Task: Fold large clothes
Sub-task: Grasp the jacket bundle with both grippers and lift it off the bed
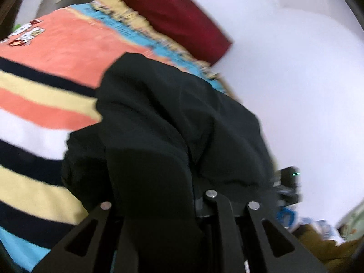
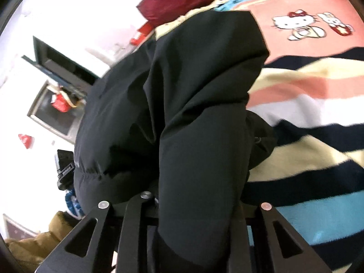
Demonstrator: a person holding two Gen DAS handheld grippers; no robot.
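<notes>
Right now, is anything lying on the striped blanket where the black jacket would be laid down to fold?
Nothing visible does. The black jacket bunches over both hand-held grippers, hiding their fingertips. The striped blanket shows only bare stripes and its printed cartoon. The dark red pillow lies at the blanket's far edge. Blanket under the jacket is hidden.

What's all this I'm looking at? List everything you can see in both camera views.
black jacket: one, black, bunched up over the blanket, draped across both grippers
blanket: one, striped pink, cream, navy, white and blue with cartoon cats, spread on the bed
pillow: one, dark red, at the blanket's far edge by the wall
wall: white, behind the bed
brown cloth: one, tan, low in the corner
red packets: a few, red, on the floor area to the left in the right view
left hand-held gripper: one, black, fabric pinched in it
right hand-held gripper: one, black, fabric pinched in it
</notes>
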